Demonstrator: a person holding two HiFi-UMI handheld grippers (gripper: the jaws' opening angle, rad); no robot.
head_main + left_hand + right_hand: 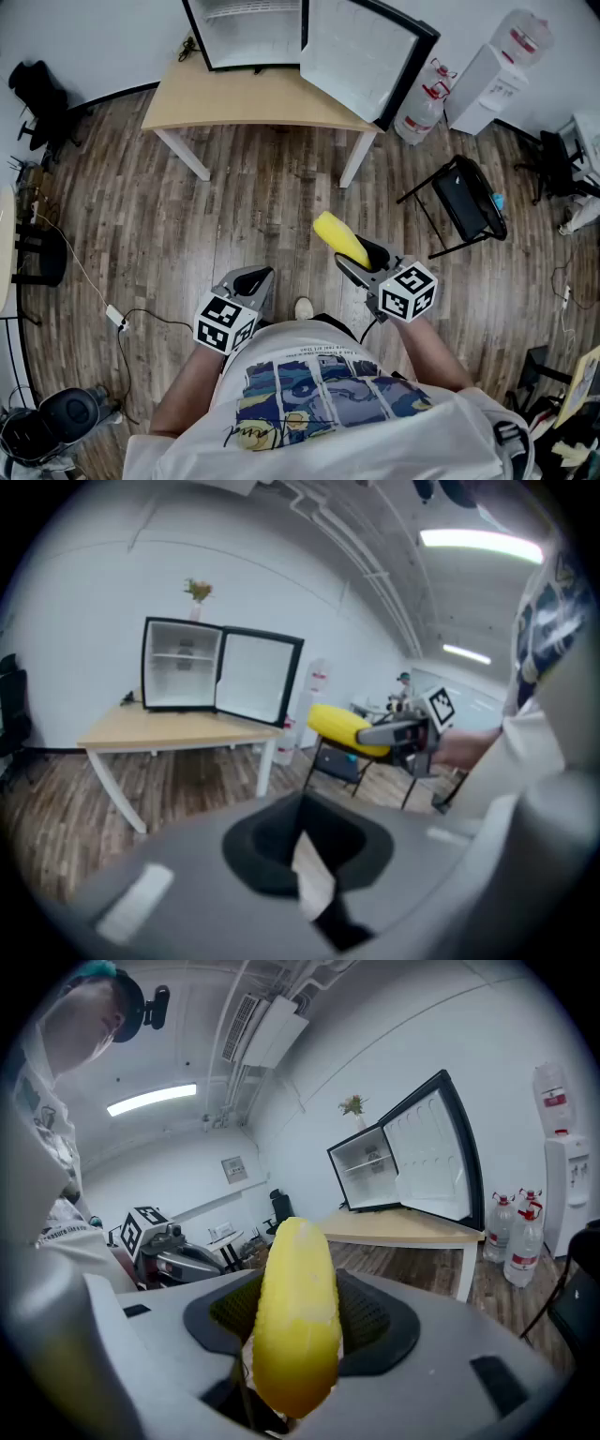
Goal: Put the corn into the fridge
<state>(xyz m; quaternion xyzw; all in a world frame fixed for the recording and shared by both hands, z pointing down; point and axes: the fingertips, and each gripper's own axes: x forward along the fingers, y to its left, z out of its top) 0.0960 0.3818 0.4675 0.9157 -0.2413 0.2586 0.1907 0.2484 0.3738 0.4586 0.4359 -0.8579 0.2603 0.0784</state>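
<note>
Head view looks steeply down; both gripper views face the same open fridge (pixel 180 667).

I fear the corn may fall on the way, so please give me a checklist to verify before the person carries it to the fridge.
1. Jaws of the right gripper closed on the yellow corn cob: ok.
2. The door of the small black fridge stands open: ok.
3. Free space inside the fridge: cannot tell, too blurred.
4. Way over the brown wooden floor toward the light wooden table: ok; the black folding chair stands off to the right.
5. Jaws of the left gripper together, nothing between: ok.
</note>
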